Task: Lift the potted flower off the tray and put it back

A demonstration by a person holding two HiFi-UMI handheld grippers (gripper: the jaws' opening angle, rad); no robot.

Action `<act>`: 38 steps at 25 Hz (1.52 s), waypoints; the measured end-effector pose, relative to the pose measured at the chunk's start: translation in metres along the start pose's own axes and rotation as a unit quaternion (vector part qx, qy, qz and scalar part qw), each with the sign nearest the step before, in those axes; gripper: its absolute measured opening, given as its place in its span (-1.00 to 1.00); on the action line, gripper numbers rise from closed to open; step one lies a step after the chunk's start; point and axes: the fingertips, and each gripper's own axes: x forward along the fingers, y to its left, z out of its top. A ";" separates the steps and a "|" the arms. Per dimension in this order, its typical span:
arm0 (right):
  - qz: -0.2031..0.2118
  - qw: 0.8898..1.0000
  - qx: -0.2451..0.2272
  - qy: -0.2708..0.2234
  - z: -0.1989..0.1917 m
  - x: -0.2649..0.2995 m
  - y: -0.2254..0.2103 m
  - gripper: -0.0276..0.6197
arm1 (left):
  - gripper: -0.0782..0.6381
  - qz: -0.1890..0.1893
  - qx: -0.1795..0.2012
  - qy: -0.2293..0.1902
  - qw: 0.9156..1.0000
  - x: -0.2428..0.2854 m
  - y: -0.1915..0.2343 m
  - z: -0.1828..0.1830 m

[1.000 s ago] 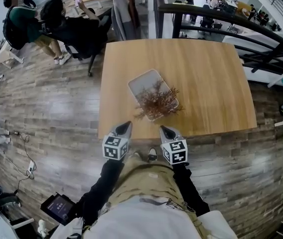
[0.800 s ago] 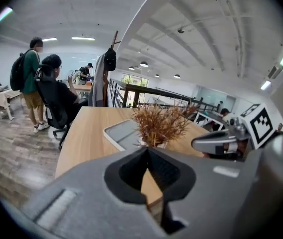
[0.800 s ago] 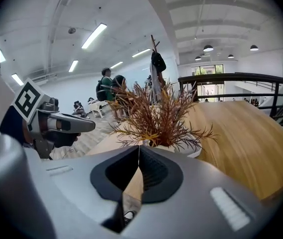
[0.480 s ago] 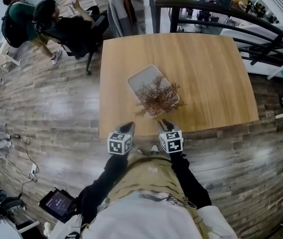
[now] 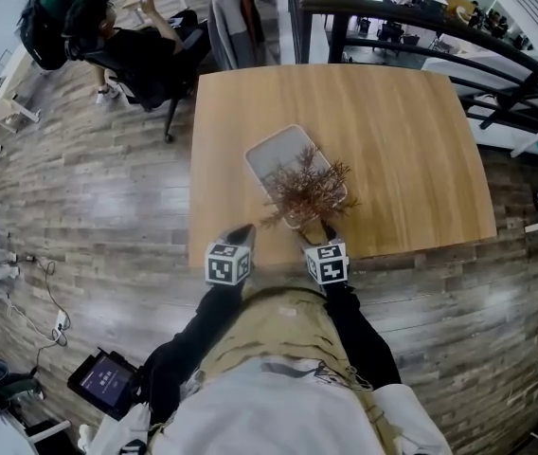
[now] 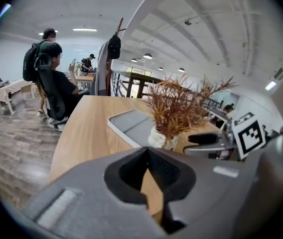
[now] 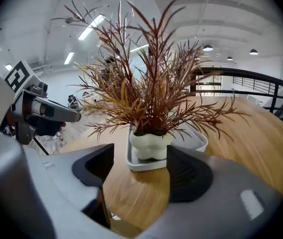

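Head view: at the far left, past the desk's corner, a person in dark clothes (image 5: pixel 132 55) is seen seated on a black office chair. A light wooden desk (image 5: pixel 392 140) is spread below the camera. At its near edge the left gripper (image 5: pixel 242 230) is held with its fingers brought together at the tips and nothing between them. Just right of it, a pale grey rectangular tray (image 5: pixel 277 154) is laid at a slant on the desk. A small white ceramic pot (image 7: pixel 150 146) is stood inside the tray at its near end, and a bush of reddish-brown spiky stems (image 5: pixel 309 186) is carried in the pot, spreading past the tray's rim. The right gripper (image 5: pixel 322 235) is pointed at the pot from the desk's near edge. Its fingers have just been opening and are set wide, with the pot seen in the gap ahead of them but pressed by neither.
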 end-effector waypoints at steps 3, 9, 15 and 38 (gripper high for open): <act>-0.010 1.000 -0.002 -0.007 -0.006 0.014 -0.007 0.18 | -0.78 0.007 0.003 -0.002 1.000 0.006 0.014 -0.004; -0.030 0.999 -0.001 -0.026 -0.011 0.042 -0.020 0.33 | -0.78 0.018 0.013 -0.006 1.000 0.017 0.035 -0.007; -0.030 0.998 -0.027 -0.041 -0.003 0.072 -0.025 0.50 | -0.78 0.025 0.025 -0.020 0.999 0.025 0.050 -0.008; -0.039 0.997 -0.062 0.006 0.031 0.095 -0.024 0.41 | -0.78 0.056 -0.035 -0.038 0.997 -0.014 0.092 -0.023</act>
